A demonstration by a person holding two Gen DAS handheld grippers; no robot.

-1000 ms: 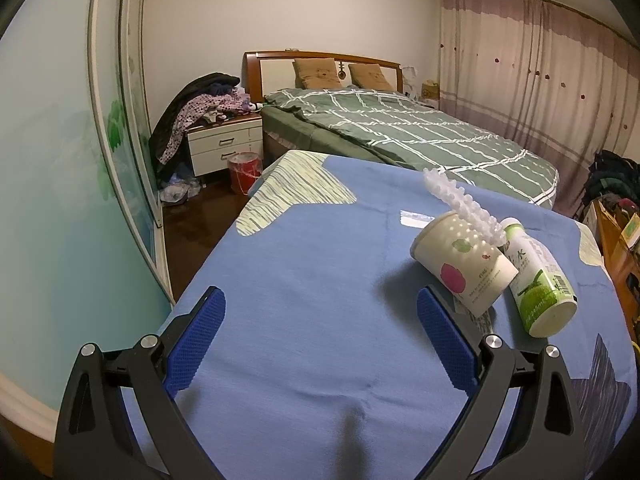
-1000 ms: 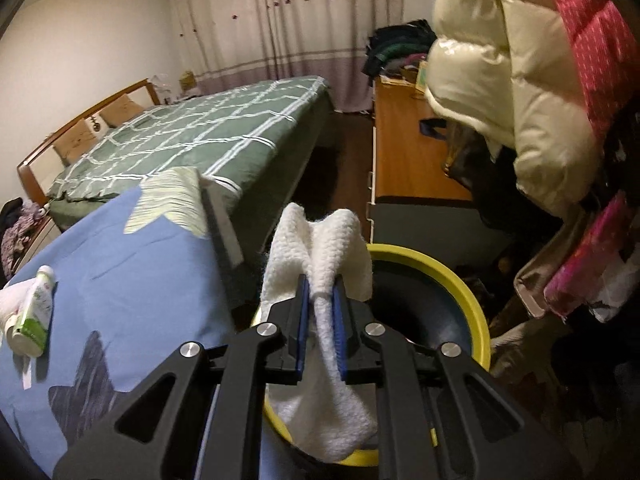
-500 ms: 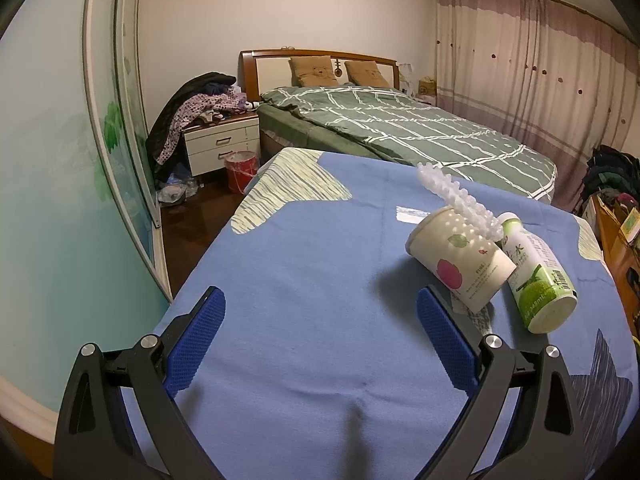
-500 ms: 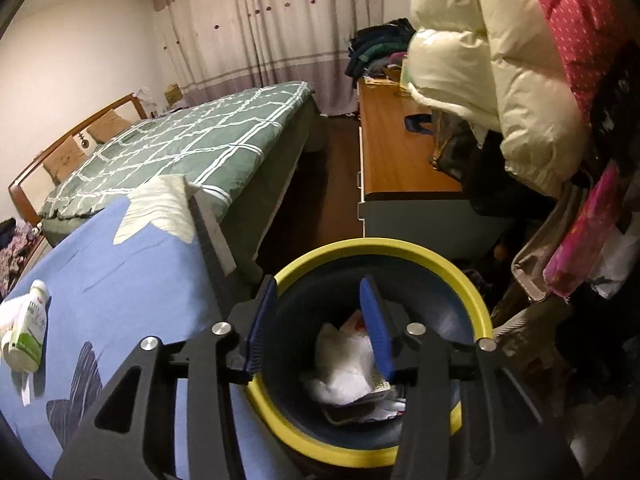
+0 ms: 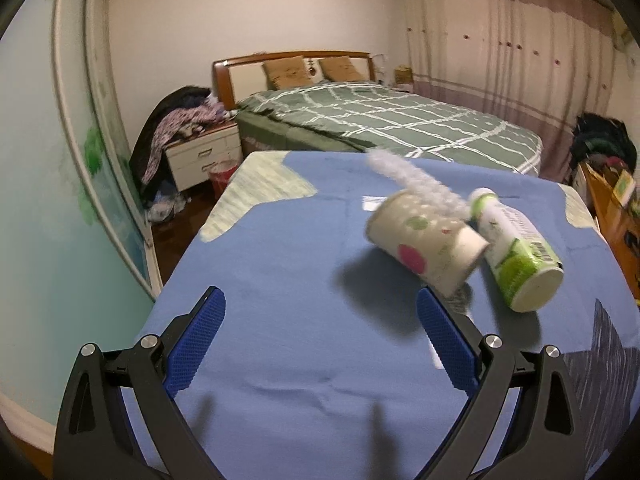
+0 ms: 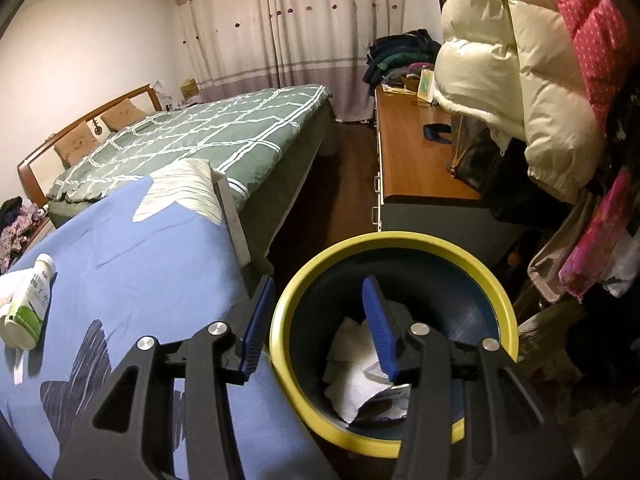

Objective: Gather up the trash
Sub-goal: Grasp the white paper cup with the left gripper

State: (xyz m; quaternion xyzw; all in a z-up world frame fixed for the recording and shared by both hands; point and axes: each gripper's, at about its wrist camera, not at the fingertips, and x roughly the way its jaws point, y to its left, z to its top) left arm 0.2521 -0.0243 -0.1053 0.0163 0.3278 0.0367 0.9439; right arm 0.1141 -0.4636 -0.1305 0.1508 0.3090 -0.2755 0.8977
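Observation:
My left gripper (image 5: 318, 296) is open and empty over the blue cloth table (image 5: 280, 260). Ahead and to its right a paper cup (image 5: 420, 252) lies on its side, with a white bubbly plastic strip (image 5: 412, 178) sticking out of it. A green-and-white bottle (image 5: 516, 256) lies against the cup. My right gripper (image 6: 318, 282) is open above the near left rim of a yellow-rimmed bin (image 6: 400, 236), with nothing between its fingers. A white cloth (image 6: 352, 372) lies inside the bin on other trash. The bottle (image 6: 30, 304) also shows at the far left of the right wrist view.
The bin stands on the floor off the table's right corner. A wooden dresser (image 6: 416, 160) and hanging puffy coats (image 6: 520, 80) crowd its far and right sides. A green bed (image 5: 392, 124) lies beyond the table, with a nightstand (image 5: 200, 156) and a red bucket (image 5: 222, 178) at the left.
My right gripper opened and let go of the white cloth, which dropped into the bin. The cup and bottle have shifted leftward in the left wrist view.

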